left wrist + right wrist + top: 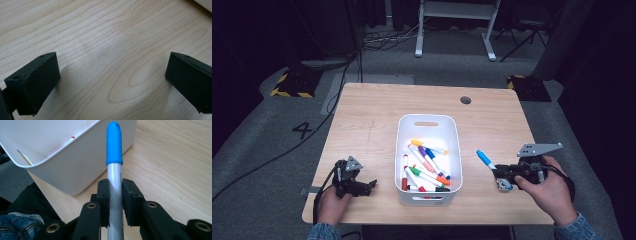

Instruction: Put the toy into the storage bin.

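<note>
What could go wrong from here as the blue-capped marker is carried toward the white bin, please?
The right hand-held gripper clamps the blue-capped marker on its smooth barrel, so it could pivot or slip in the jaws. The long end sticking out might catch the white bin rim. The bin already holds a pile of markers, so a careless drop could bounce out onto the table.

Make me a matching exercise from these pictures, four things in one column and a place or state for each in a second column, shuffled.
Things:
1. white marker with blue cap
2. white plastic bin
3. left gripper
4. right gripper

Places or states:
A. jaws wide apart over bare wood
B. at the middle of the wooden table, holding coloured markers
C. clamped between two black jaws
D. shut, beside the bin

Pairs: 1-C, 2-B, 3-A, 4-D
</note>
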### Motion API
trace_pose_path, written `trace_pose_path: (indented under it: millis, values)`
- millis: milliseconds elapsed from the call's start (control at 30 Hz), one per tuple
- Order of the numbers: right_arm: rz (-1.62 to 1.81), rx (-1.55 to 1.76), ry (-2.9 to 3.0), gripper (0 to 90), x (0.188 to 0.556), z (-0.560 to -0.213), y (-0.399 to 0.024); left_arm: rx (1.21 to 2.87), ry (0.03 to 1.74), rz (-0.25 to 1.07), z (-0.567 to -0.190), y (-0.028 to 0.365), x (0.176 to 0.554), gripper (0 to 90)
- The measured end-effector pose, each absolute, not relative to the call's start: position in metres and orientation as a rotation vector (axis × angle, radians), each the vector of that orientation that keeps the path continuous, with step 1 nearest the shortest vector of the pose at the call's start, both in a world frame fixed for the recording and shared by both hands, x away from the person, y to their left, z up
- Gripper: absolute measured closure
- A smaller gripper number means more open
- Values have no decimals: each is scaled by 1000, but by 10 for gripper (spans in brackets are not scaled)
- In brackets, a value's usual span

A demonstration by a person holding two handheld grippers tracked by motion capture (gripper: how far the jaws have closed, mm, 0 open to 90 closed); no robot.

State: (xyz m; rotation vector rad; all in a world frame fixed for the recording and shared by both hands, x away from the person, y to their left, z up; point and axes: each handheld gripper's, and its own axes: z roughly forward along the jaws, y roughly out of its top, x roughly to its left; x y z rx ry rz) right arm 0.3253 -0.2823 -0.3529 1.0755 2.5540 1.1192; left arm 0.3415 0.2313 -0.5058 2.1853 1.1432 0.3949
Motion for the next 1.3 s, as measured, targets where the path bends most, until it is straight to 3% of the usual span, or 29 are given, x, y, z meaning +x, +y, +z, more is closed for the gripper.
trace_pose_path:
  millis: [467,1300]
  values:
    - [1178,984,2565,772,335,-326,-260,2186,1147,409,-505,232,341,0]
    - [1251,766,2692,773,355,-310,-166,2187,1147,411,-505,232,341,0]
